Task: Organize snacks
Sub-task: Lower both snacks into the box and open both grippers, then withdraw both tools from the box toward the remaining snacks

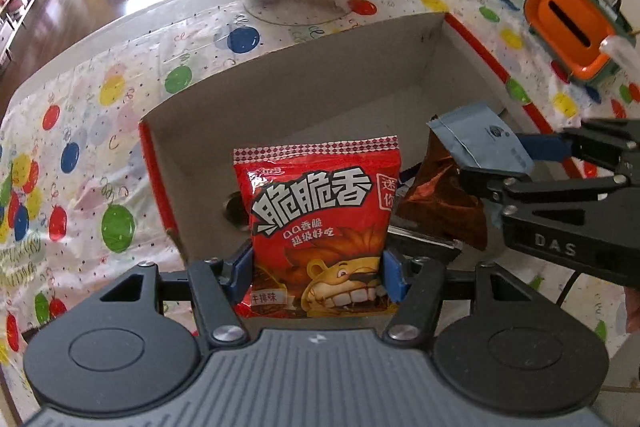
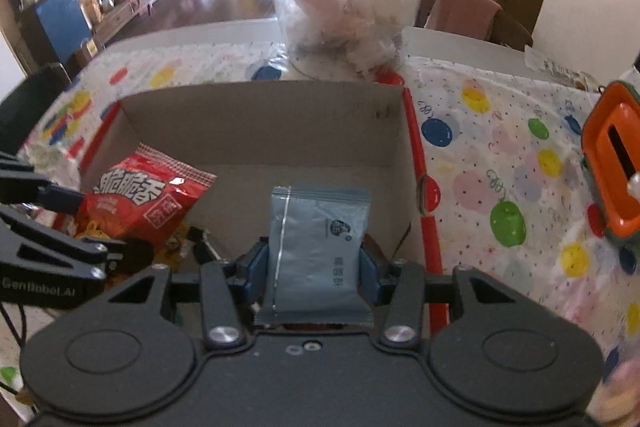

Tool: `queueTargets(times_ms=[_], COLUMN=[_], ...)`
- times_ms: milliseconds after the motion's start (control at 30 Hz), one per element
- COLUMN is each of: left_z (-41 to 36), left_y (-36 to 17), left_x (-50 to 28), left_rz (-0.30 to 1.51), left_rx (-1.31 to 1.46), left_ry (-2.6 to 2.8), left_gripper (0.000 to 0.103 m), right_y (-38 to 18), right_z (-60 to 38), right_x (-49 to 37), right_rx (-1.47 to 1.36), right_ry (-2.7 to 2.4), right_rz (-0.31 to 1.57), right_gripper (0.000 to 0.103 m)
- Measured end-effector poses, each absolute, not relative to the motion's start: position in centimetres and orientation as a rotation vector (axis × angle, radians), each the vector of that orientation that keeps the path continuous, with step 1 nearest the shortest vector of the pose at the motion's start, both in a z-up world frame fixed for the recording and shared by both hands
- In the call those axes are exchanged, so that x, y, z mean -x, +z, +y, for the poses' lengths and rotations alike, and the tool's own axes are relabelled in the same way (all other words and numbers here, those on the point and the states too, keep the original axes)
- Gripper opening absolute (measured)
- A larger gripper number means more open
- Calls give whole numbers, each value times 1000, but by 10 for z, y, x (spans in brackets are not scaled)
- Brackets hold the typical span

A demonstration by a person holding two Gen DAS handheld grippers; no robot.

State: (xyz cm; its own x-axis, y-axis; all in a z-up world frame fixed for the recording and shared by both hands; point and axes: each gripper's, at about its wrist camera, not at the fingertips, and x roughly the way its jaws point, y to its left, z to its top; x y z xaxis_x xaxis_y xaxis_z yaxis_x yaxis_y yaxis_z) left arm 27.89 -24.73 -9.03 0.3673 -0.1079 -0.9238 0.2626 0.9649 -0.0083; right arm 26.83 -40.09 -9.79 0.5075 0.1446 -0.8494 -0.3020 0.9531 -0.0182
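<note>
Gripping a red snack bag in my left gripper and a blue packet in my right gripper, I see bare box floor toward twelve o'clock.

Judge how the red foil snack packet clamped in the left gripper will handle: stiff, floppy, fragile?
The red foil snack packet probably stays fairly stiff, since it stands upright in the left gripper. It looks puffy, so likely light. The glossy film may slip; contents could crush.
</note>
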Motion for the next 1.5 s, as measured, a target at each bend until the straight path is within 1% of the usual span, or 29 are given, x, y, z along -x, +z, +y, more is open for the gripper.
queueTargets(times_ms=[333,733,867,1000,1133,1367,1400,1500], left_z=[-264,-262,-257,-252,-246,-230,-227,-217], left_y=[-104,-103,-100,-93,-85,-68,-66,-57], left_x=[-292,-290,-287,-282,-274,-258,-255,-247], left_rz=[1198,1201,1188,1168,1140,1086,1076,1041], left_rx=[-209,-195,-174,-154,-136,-106,-103,-96], left_ry=[-228,-223,-226,-237,-242,-253,-252,-253], left_gripper=[62,63,63,63,68,68,68,69], right_y=[-113,-114,-111,-104,-92,-73,-70,-64], right_z=[-387,-394,-396,-398,-399,-395,-395,-392], right_x=[-276,-274,-268,-260,-251,-234,-232,-225], right_rx=[273,225,212,193,169,137,131,111], right_ry=[282,300,311,317,321,328,328,329], right_rz=[1033,1052,1047,1030,1003,946,939,918], right_gripper=[47,49,55,56,60,65,67,70])
